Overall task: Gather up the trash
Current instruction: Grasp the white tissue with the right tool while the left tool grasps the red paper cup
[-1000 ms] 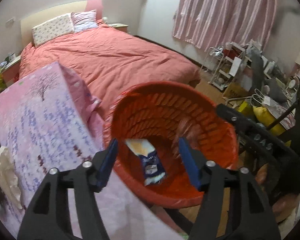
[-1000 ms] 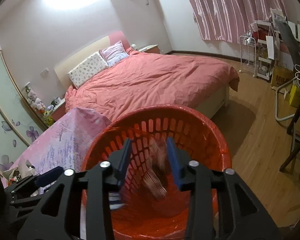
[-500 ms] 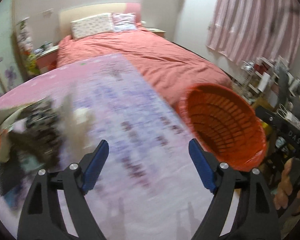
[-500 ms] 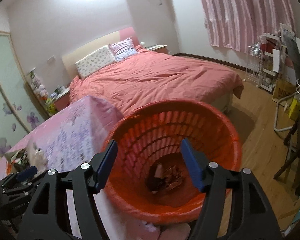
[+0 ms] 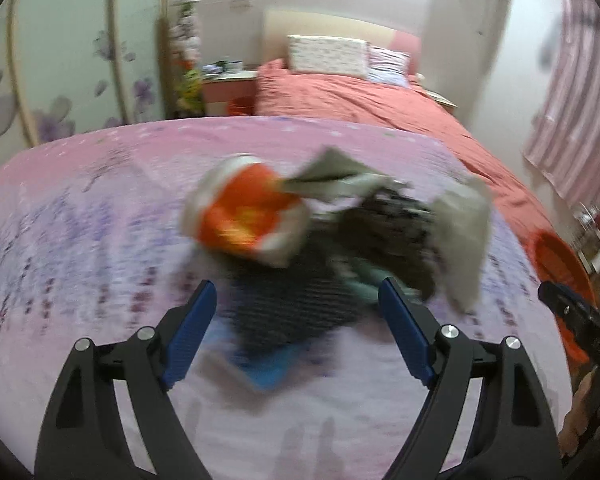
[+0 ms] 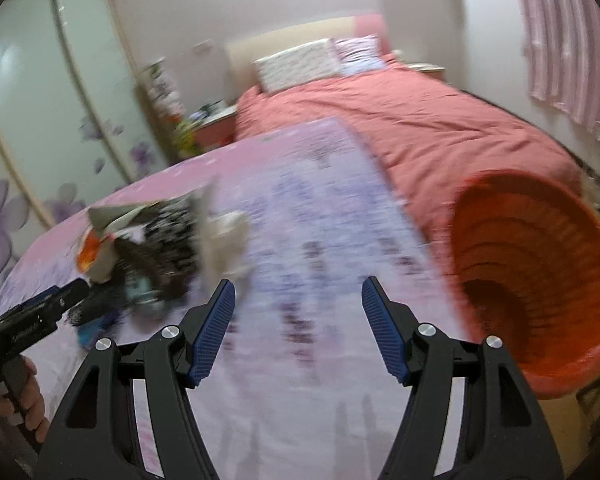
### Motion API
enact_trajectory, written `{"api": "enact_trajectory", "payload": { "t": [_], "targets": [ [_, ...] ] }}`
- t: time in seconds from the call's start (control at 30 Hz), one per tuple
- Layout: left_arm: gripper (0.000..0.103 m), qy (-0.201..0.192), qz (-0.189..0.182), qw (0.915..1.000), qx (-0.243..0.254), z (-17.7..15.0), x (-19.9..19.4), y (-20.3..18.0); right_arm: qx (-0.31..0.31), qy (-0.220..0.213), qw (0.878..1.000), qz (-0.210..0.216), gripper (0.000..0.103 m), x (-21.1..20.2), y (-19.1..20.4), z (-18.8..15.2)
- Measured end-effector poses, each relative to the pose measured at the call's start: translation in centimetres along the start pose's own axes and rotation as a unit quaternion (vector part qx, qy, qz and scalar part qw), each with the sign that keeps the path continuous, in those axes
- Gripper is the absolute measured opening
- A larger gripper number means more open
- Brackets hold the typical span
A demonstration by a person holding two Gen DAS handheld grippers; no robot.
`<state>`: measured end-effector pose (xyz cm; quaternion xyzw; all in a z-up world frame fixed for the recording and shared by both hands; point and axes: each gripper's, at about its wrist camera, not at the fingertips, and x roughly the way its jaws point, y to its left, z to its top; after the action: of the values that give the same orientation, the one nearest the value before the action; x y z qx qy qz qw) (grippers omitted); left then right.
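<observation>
A blurred pile of trash lies on the pink flowered tablecloth (image 5: 80, 240): an orange and white packet (image 5: 246, 216), a dark patterned wrapper (image 5: 392, 224), pale paper (image 5: 464, 240) and a blue piece (image 5: 268, 372). My left gripper (image 5: 298, 328) is open and empty just in front of the pile. My right gripper (image 6: 296, 328) is open and empty over bare cloth, with the pile (image 6: 160, 244) to its left and the red basket (image 6: 536, 264) to its right. The basket's rim also shows at the right of the left wrist view (image 5: 560, 256).
A bed with a red cover (image 6: 420, 120) and pillows stands behind the table. A wardrobe with flower doors (image 6: 52, 120) is at the left, a nightstand (image 5: 224, 88) beside the bed, pink curtains (image 6: 572, 40) at the right. My left gripper's body (image 6: 32, 316) shows at the right wrist view's left.
Both grippers have swung left, away from the basket and over the table. The left one now faces the trash pile. Both have opened wider and are empty.
</observation>
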<state>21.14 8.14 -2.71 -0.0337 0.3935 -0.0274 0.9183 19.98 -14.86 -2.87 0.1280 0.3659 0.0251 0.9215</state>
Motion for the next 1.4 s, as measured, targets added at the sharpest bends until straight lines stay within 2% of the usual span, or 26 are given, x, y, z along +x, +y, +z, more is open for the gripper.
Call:
{"api": "enact_trajectory", "payload": {
  "t": [0.2, 0.27, 0.33, 0.43, 0.63, 0.8, 0.93, 1.0, 1.07, 1.13, 1.23, 1.4],
  "targets": [
    [0.082, 0.001, 0.01, 0.9997, -0.021, 0.6, 0.6, 2.8, 0.003, 0.05, 0.999, 0.019, 0.063, 4.6, 2.6, 0.8],
    [0.082, 0.003, 0.01, 0.9997, -0.022, 0.8, 1.1, 3.0, 0.006, 0.06, 0.998, 0.013, 0.057, 5.7, 2.6, 1.1],
    [0.081, 0.005, 0.009, 0.9997, -0.02, 1.2, 1.7, 2.6, 0.007, 0.07, 0.997, 0.008, 0.034, 6.4, 2.6, 1.3],
    [0.078, 0.014, 0.013, 0.9997, -0.014, 1.5, 2.9, 2.0, 0.011, 0.069, 0.998, 0.006, 0.026, 6.2, 2.3, 1.0],
    [0.07, 0.029, 0.044, 0.9985, -0.012, 2.0, 5.0, 2.7, 0.007, 0.064, 0.998, 0.004, 0.026, 5.6, 2.0, 0.3],
    [0.07, 0.028, 0.081, 0.9959, -0.03, 2.1, 4.8, 6.4, -0.001, 0.059, 0.998, 0.0, 0.026, 5.3, 2.2, -0.1],
    [0.07, 0.035, 0.126, 0.9901, -0.053, 2.5, 4.9, 10.4, -0.005, 0.057, 0.998, -0.004, 0.026, 5.2, 2.4, -0.2],
    [0.07, 0.038, 0.133, 0.9883, -0.064, 2.6, 4.9, 11.7, -0.006, 0.057, 0.998, -0.004, 0.026, 5.2, 2.5, -0.1],
    [0.07, 0.031, 0.119, 0.9894, -0.078, 2.5, 4.2, 12.8, -0.008, 0.057, 0.998, -0.002, 0.027, 5.1, 2.6, -0.2],
    [0.083, 0.02, 0.093, 0.9917, -0.086, 2.4, 3.3, 13.0, -0.009, 0.059, 0.998, 0.002, 0.028, 5.4, 2.9, -0.1],
    [0.091, -0.005, 0.059, 0.9949, -0.082, 2.7, 2.5, 12.3, -0.01, 0.061, 0.998, 0.007, 0.032, 5.5, 3.0, -0.1],
    [0.091, 0.001, 0.058, 0.9976, -0.039, 4.5, 4.3, 10.2, -0.008, 0.068, 0.998, 0.014, 0.039, 5.9, 3.1, -0.3]
  ]
}}
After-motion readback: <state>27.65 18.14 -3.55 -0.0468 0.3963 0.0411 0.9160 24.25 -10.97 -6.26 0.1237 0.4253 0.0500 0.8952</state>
